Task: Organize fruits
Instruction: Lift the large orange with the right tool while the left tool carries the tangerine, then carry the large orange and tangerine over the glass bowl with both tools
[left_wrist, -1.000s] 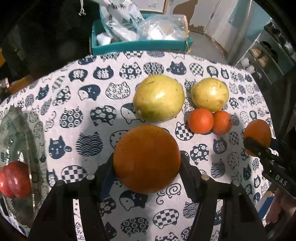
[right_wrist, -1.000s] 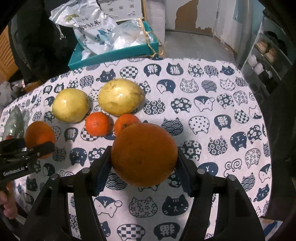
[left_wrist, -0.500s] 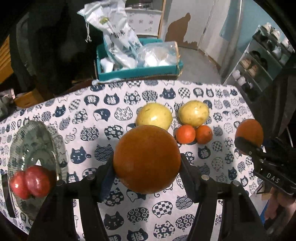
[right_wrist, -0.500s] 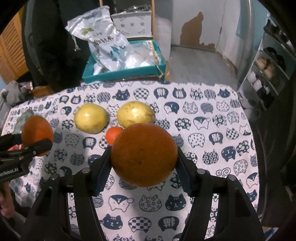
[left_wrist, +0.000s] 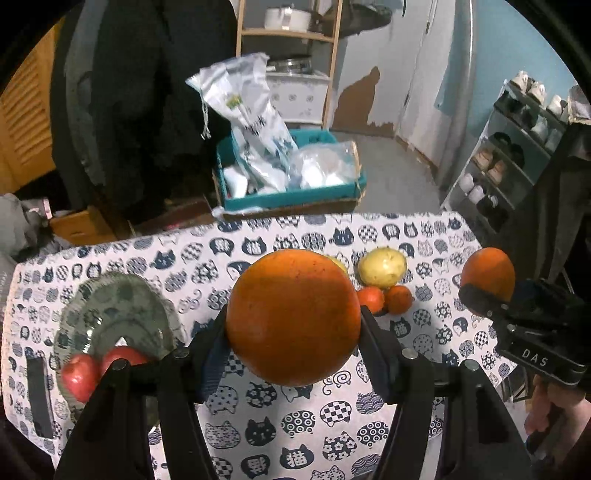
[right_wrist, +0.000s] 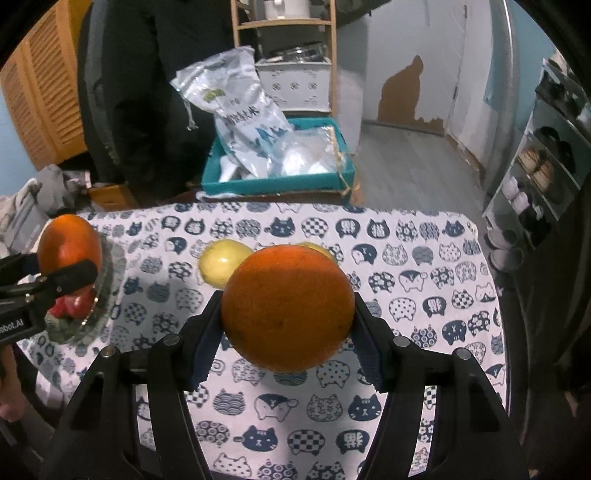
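Table: you see a cat-print cloth (left_wrist: 229, 435) covering it.
Room: teal box (left_wrist: 288, 199) past the far edge; shoe rack (left_wrist: 517, 162) off the right.
Left edge: glass plate (left_wrist: 110, 314) with apples (left_wrist: 77, 373).
Far right: pears (left_wrist: 382, 267), small oranges (left_wrist: 399, 299).
Open room: near cloth is bare.
Left gripper (left_wrist: 293, 350): jaws clamp your orange (left_wrist: 293, 317), above the middle.
Right gripper (right_wrist: 286, 332): jaws clamp another orange (right_wrist: 288, 308).

A lived-in home, prob. a dining corner next to the entrance. A table with a cat-print tablecloth (left_wrist: 207, 254) fills the lower half. At the right edge is a shoe rack (left_wrist: 517, 147) w/ several pairs. At top centre, a wooden shelf (left_wrist: 288, 33) holds a white pot (left_wrist: 286, 18). Upper left has dark coats (left_wrist: 147, 92) hanging and a louvered wooden door (right_wrist: 44, 92). The wall paint (right_wrist: 402, 92) is peeling, upper right.
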